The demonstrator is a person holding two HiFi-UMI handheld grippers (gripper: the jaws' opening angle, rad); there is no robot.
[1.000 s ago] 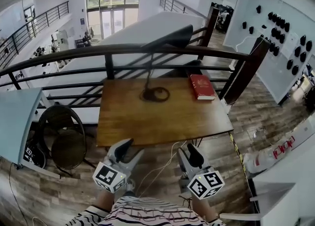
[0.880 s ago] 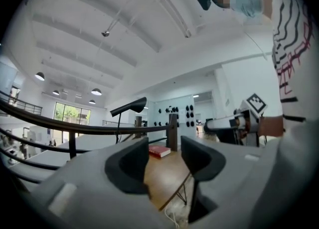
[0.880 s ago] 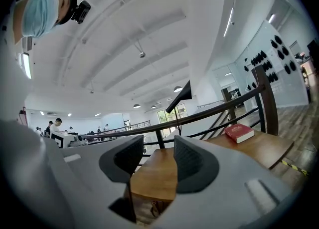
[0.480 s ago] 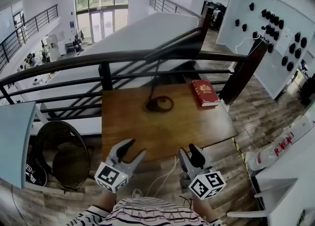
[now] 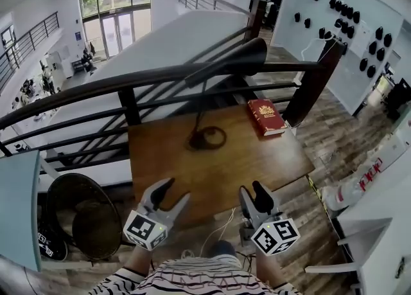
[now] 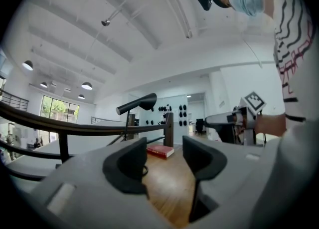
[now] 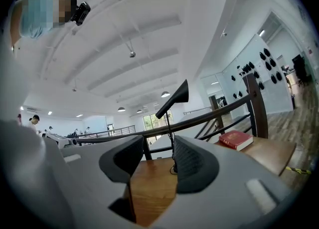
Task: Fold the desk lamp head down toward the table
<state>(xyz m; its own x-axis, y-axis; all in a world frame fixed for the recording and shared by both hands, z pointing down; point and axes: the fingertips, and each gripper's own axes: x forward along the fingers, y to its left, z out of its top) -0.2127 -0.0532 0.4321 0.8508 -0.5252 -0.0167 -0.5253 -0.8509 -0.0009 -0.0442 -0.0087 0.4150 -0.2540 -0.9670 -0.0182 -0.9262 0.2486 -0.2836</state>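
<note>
A black desk lamp stands at the back of the wooden table (image 5: 270,159). Its round base (image 5: 207,137) sits on the tabletop. Its long head (image 5: 231,62) is raised and slanted above the railing, also showing as the lamp head (image 6: 137,105) and the lamp head (image 7: 174,98). My left gripper (image 5: 170,195) (image 6: 164,160) hovers at the table's near edge. Its jaws are opening with nothing between them. My right gripper (image 5: 254,196) (image 7: 152,163) is beside it, open and empty. Both are well short of the lamp.
A red book (image 5: 266,116) (image 6: 160,150) (image 7: 236,139) lies at the table's back right corner. A black railing (image 5: 128,81) with a dark post (image 5: 308,88) runs behind the table. A round black chair (image 5: 83,216) stands at the left. A white cable (image 5: 218,229) hangs below the table.
Both grippers have moved forward toward the table's near edge, and the table and lamp now appear closer. The left jaws have spread slightly. The lamp has not moved.
</note>
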